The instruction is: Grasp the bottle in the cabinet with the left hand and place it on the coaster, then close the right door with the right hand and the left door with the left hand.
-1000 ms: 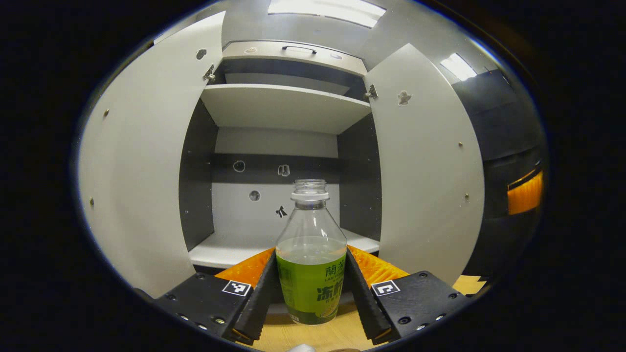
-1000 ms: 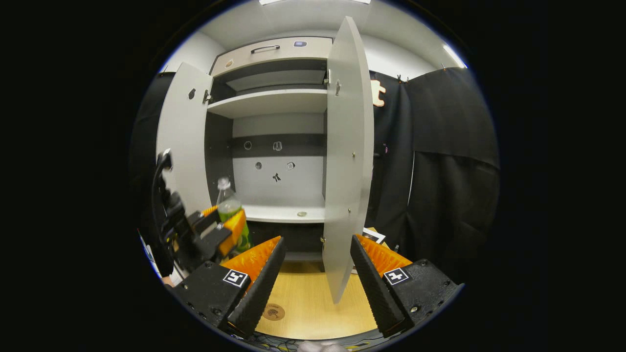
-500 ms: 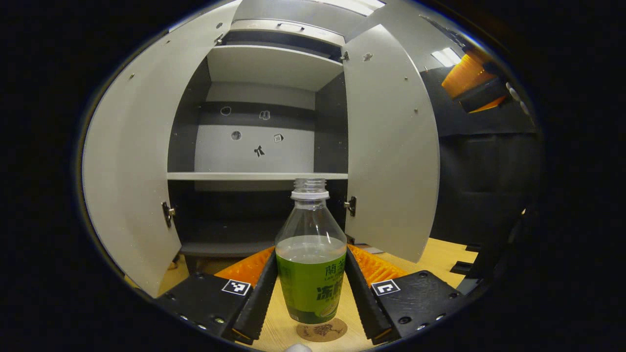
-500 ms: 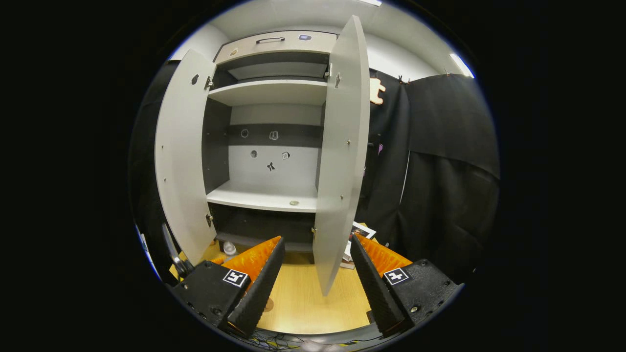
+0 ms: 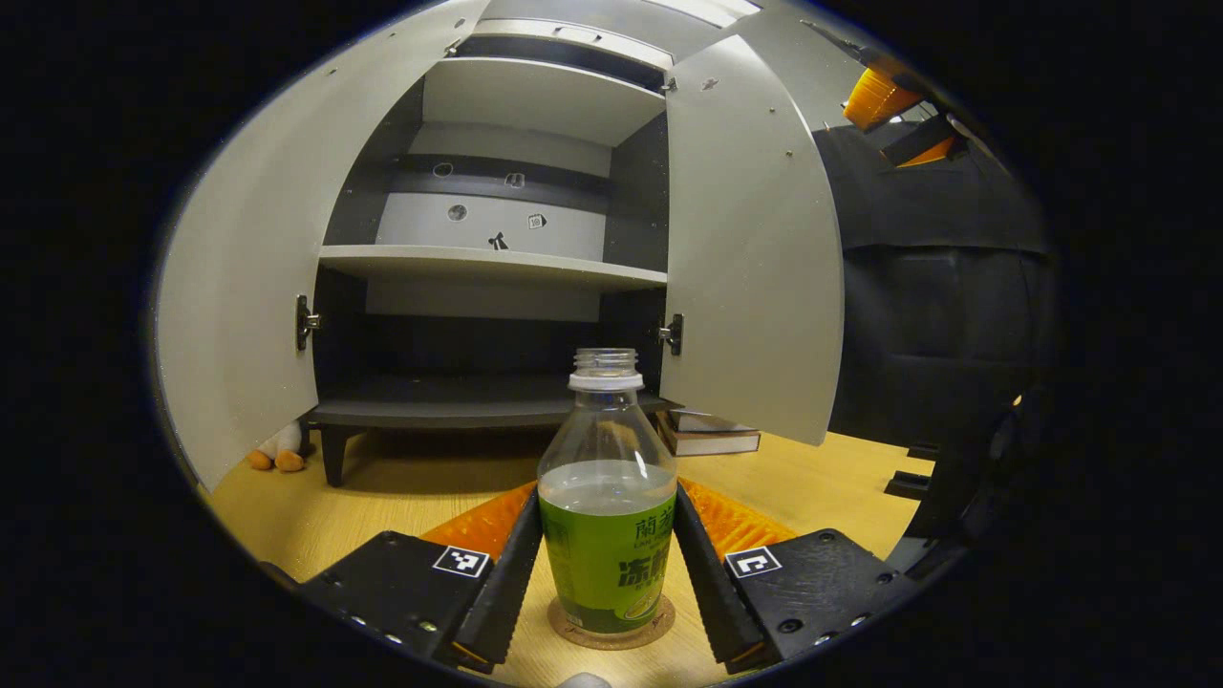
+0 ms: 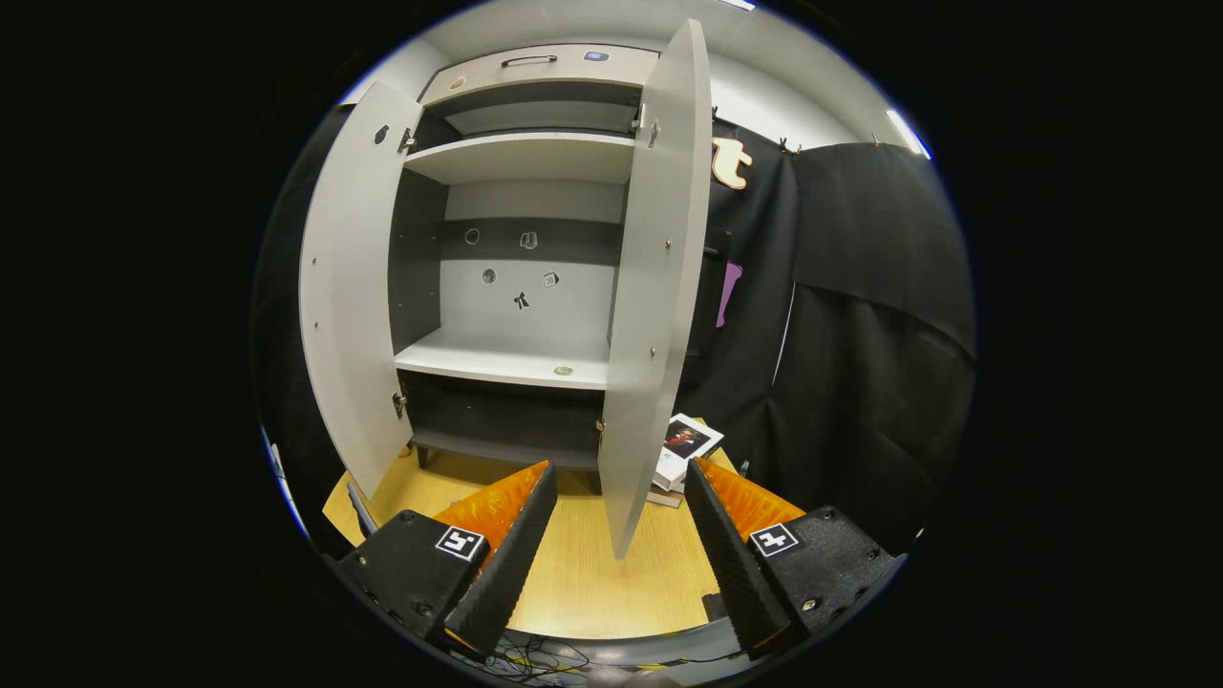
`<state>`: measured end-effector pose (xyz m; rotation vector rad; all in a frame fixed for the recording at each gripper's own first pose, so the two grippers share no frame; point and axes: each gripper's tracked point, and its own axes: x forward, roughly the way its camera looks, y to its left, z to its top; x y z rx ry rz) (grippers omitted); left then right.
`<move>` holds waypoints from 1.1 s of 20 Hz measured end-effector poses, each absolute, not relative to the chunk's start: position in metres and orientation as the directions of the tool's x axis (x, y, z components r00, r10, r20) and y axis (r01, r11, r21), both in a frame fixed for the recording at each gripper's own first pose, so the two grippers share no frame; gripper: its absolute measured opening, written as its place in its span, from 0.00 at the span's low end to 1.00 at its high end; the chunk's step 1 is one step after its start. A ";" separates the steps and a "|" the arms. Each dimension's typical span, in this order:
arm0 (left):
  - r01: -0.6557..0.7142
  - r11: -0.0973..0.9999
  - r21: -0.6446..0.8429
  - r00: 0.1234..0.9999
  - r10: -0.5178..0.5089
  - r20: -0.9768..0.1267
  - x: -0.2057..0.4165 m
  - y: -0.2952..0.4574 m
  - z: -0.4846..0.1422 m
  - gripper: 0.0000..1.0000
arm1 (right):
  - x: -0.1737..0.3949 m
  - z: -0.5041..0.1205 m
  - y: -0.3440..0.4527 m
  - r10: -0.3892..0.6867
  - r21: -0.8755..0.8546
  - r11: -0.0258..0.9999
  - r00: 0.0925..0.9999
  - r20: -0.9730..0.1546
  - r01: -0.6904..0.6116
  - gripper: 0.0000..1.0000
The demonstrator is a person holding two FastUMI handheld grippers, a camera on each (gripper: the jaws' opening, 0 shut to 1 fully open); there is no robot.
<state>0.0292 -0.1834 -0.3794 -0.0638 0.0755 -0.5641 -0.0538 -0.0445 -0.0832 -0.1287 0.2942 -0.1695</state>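
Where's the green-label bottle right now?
In the left gripper view the green-label bottle stands upright on the round coaster on the wooden table, between the left claw's two fingers, in front of the open cabinet.

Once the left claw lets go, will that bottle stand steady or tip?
Probably steady: the bottle stands upright, centred on the coaster. It looks about half full, so likely bottom-heavy. With no cap, a knock could spill it.
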 end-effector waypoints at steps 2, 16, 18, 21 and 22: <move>0.534 0.842 -0.073 0.843 -0.537 -0.034 0.030 -0.185 -0.379 0.74 | -0.053 -0.088 -0.044 -0.176 -0.155 0.979 0.940 -0.293 0.135 0.83; 0.535 0.844 -0.021 0.844 -0.536 -0.014 0.019 -0.178 -0.338 0.92 | -0.052 -0.091 -0.045 -0.163 -0.126 0.983 0.940 -0.301 0.130 0.83; 0.525 0.850 -0.031 0.851 -0.525 0.017 0.019 -0.176 -0.310 0.92 | -0.054 -0.088 -0.044 -0.160 -0.123 0.984 0.943 -0.292 0.129 0.83; 0.494 0.868 -0.037 0.868 -0.492 0.066 0.023 -0.171 -0.261 0.95 | -0.055 -0.085 -0.043 -0.152 -0.112 0.986 0.949 -0.278 0.125 0.83; 0.486 0.874 -0.032 0.873 -0.482 0.078 0.024 -0.169 -0.245 0.95 | -0.055 -0.084 -0.042 -0.147 -0.107 0.987 0.951 -0.273 0.121 0.83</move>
